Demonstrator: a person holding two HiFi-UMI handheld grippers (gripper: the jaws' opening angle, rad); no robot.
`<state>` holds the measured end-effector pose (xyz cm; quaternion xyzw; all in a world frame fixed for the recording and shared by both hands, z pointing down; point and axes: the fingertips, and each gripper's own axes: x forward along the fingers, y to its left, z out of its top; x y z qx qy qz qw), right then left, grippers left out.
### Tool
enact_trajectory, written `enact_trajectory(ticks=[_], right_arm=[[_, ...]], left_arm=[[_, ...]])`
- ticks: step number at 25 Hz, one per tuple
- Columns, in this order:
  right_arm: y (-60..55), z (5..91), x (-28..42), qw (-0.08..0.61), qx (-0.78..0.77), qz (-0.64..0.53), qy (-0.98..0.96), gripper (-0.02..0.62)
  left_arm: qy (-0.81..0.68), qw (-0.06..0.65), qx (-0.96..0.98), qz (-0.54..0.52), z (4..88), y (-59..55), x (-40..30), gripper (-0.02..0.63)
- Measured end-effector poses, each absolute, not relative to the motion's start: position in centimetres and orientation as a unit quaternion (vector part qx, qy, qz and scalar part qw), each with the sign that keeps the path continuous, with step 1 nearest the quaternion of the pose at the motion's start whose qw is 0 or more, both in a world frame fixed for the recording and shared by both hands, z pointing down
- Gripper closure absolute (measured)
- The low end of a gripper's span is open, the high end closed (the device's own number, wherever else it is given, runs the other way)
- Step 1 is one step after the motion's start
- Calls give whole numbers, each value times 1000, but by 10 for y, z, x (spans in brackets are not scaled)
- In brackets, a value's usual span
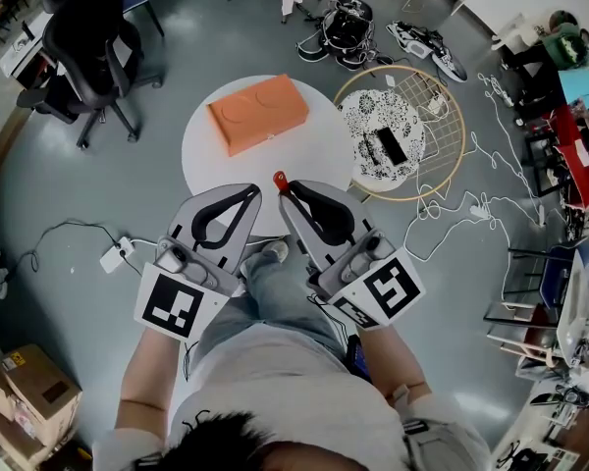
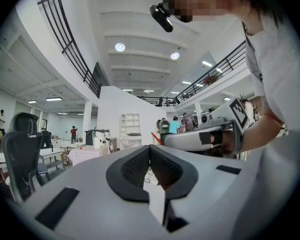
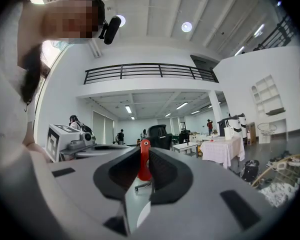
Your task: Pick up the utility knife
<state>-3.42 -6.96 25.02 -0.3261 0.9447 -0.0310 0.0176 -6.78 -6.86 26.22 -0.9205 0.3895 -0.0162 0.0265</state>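
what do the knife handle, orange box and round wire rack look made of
The knife handle: smooth, even red, probably plastic. The orange box: matte, with pressed circles on top; cardboard or moulded plastic, unclear. The round wire rack: thin gold-coloured rods in a grid, likely metal.

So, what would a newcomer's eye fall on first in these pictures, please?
The red plastic utility knife, clamped in the right gripper over the near edge of the round white table. Next, the orange rectangular box lying on that table; the left gripper is shut and empty.
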Motion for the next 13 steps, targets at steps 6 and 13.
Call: enact_trajectory(ticks=[6,13], right_arm=[[-65,247,-35,20,-322,-25,946,538],[-59,246,-37,20,-316,-21,948,538]], left_arm=[[391,28,-920,-15,261,-65,-68,595],[394,28,-918,-13,260,-61,-67,595]])
